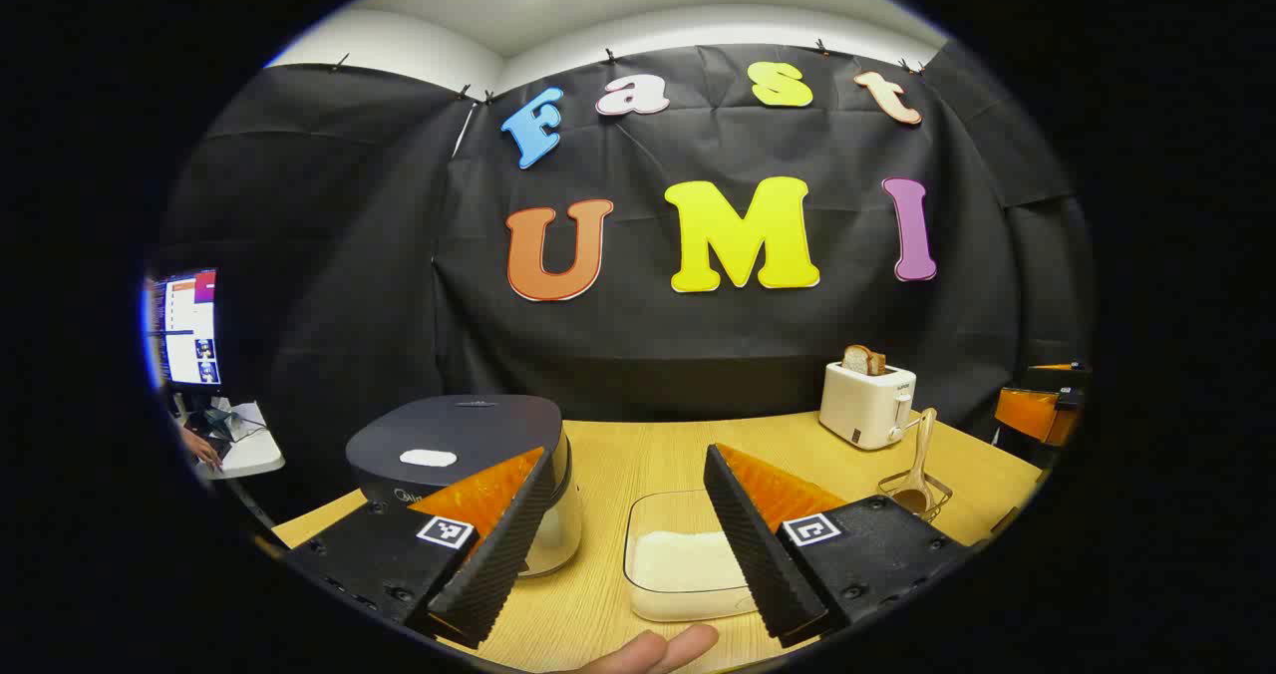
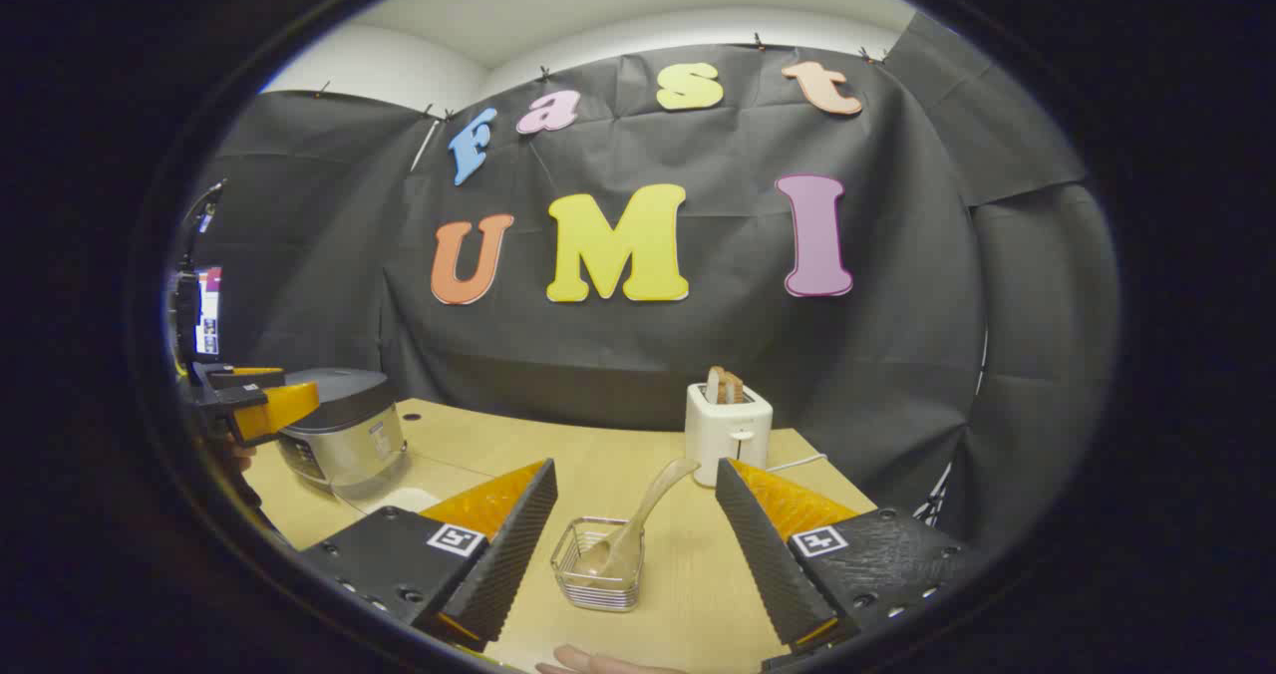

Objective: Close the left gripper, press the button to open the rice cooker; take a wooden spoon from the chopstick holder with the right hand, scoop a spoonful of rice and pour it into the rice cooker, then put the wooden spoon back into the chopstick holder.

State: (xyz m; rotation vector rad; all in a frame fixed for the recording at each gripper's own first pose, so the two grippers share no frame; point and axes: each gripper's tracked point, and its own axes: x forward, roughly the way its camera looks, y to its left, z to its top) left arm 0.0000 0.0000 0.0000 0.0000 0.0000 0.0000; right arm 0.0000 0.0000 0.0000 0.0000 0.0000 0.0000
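Note:
The rice cooker (image 1: 469,445) stands at the left of the wooden table with its dark lid down and a white button (image 1: 428,458) on top. My left gripper (image 1: 623,539) is open, its left finger in front of the cooker's side and a clear tub of rice (image 1: 683,564) between the fingers. A wooden spoon (image 2: 638,514) leans in the wire chopstick holder (image 2: 599,564), which sits between the open fingers of my right gripper (image 2: 633,554). Farther off, the left gripper (image 2: 254,405) hovers by the rice cooker (image 2: 344,435).
A white toaster (image 1: 867,402) with bread in it stands at the back right, with the chopstick holder (image 1: 915,490) and spoon in front of it. A desk with a monitor (image 1: 187,327) lies beyond the table's left edge. A fingertip (image 1: 658,649) shows at the bottom.

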